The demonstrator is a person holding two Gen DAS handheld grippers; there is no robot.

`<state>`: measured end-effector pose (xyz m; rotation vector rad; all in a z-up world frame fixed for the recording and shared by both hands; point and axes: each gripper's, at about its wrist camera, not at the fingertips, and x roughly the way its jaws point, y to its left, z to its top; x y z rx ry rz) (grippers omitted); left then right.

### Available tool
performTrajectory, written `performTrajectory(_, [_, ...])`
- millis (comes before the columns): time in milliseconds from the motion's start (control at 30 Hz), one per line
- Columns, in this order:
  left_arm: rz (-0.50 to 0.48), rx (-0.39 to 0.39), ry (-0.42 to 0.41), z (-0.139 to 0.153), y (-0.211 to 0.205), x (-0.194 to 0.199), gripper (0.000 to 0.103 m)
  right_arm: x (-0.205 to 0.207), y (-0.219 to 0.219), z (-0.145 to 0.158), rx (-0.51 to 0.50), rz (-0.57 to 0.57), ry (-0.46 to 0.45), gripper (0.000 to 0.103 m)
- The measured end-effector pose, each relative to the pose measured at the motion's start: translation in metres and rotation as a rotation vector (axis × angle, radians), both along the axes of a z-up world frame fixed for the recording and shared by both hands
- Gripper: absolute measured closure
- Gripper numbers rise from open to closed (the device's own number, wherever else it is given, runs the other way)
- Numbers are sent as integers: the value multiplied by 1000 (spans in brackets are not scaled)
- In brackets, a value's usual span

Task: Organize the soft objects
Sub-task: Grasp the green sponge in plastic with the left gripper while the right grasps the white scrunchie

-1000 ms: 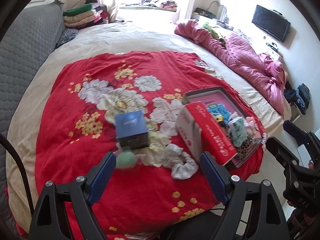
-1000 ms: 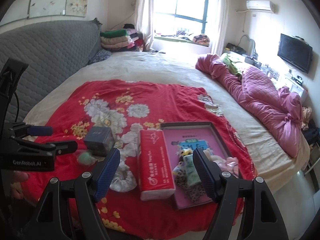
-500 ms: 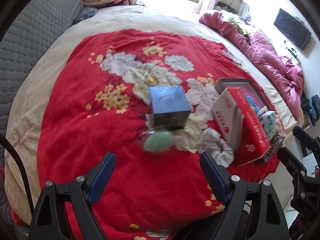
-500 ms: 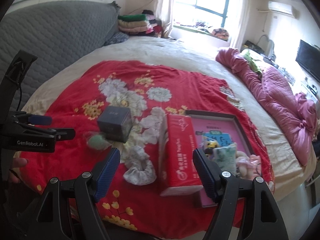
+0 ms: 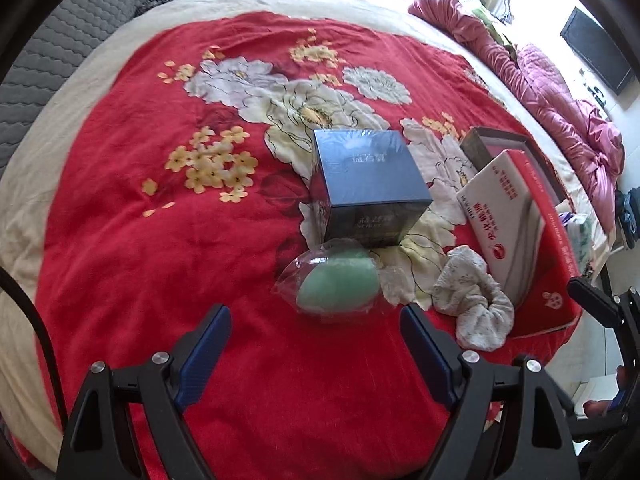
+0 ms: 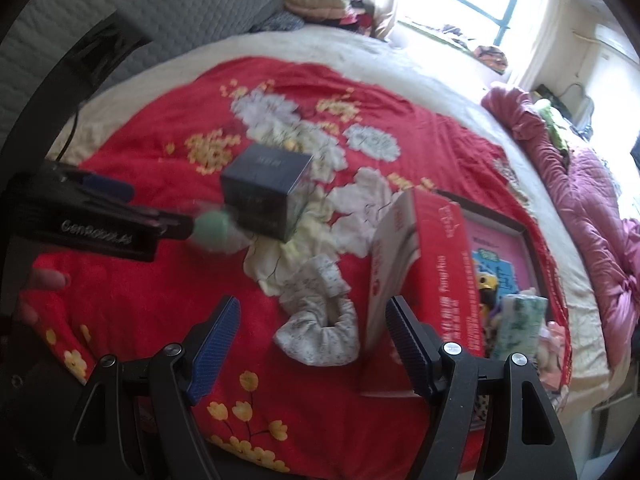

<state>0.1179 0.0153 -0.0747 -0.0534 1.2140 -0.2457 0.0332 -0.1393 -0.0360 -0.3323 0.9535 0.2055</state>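
Observation:
A green sponge in clear wrap [image 5: 338,282] lies on the red floral blanket [image 5: 120,240], just ahead of my open, empty left gripper [image 5: 316,324]. It also shows in the right wrist view [image 6: 212,228], next to the left gripper body [image 6: 96,224]. A white floral scrunchie [image 6: 320,320] lies just ahead of my open, empty right gripper [image 6: 312,320]; it also shows in the left wrist view [image 5: 476,308]. A tray [image 6: 504,232] with a pink base holds several soft items at the right.
A dark blue box [image 5: 368,184] stands right behind the sponge. A red tissue pack [image 6: 424,280] leans between the scrunchie and the tray. A pink quilt [image 6: 580,184] lies far right. A grey headboard [image 6: 180,12] is at the back left.
Both grippers have moved forward and down toward the blanket. The sponge now sits close to the left fingers and the scrunchie close to the right fingers. Both stay open.

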Motion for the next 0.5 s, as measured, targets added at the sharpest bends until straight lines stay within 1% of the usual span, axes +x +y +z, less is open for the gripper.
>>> performTrajectory(167, [-24,2,29,-16,-5,13,18,14,8,-22,-46,20,41,27])
performTrajectory(367, [-66,17,34,-27,-14,21,18,29,16,-47,-134,36,74,27])
performTrajectory(500, [-82,8,53,-36,-16,26,18,35,23,-64,-233,60,66,27])
